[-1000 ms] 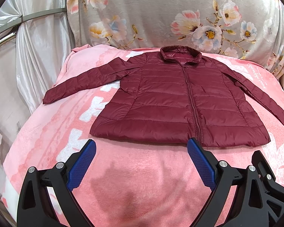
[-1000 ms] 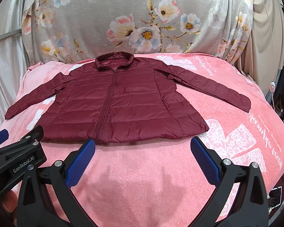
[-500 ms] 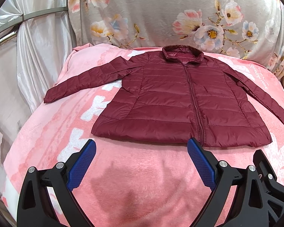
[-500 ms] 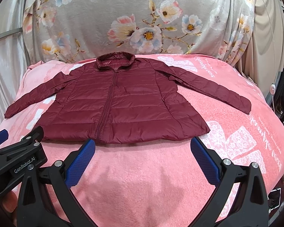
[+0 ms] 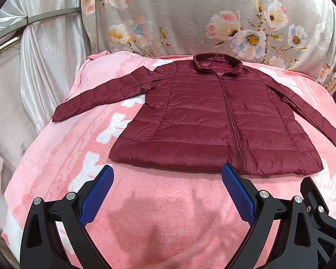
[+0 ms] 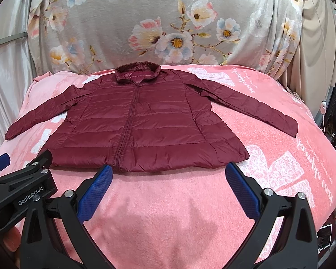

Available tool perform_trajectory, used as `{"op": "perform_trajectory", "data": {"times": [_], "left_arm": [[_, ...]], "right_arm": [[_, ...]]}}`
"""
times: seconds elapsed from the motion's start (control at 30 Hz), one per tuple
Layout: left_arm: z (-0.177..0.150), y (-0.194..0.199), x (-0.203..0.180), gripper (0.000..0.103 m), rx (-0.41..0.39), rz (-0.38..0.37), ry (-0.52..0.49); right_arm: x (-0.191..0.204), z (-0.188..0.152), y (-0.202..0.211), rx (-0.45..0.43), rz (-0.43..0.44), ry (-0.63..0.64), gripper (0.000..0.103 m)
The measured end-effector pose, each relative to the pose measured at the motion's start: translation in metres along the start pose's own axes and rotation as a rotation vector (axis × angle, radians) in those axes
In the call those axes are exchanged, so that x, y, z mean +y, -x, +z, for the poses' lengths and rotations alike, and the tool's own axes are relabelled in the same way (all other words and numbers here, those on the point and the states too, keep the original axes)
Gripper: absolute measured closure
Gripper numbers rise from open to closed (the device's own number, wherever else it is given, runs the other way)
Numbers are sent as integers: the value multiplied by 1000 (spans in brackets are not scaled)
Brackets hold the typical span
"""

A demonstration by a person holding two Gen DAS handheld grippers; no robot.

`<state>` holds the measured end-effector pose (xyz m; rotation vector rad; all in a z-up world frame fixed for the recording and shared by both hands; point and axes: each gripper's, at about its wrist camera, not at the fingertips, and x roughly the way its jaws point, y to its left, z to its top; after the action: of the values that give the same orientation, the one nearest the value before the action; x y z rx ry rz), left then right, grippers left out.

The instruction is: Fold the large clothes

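Nearest, the left tool and the right tool are both spread wide and hold nothing, above the pink blanket. Just beyond their tips the dark red jacket lies flat, zipped, sleeves spread outward. Behind hangs a floral cloth.

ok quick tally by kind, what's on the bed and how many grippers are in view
jacket: 1
blanket: 1
grippers: 2, the left gripper and the right gripper, both with jaws open, over the blanket short of the jacket's hem
total: 4
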<state>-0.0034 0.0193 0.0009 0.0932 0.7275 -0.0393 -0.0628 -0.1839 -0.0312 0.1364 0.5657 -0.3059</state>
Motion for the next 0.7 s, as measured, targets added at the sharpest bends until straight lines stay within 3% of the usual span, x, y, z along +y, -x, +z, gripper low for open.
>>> {"op": "perform_trajectory", "data": {"times": [0.7], "left_arm": [[-2, -2, 2, 9, 4, 1, -3]], "right_arm": [[2, -2, -1, 1, -1, 1, 5]]}}
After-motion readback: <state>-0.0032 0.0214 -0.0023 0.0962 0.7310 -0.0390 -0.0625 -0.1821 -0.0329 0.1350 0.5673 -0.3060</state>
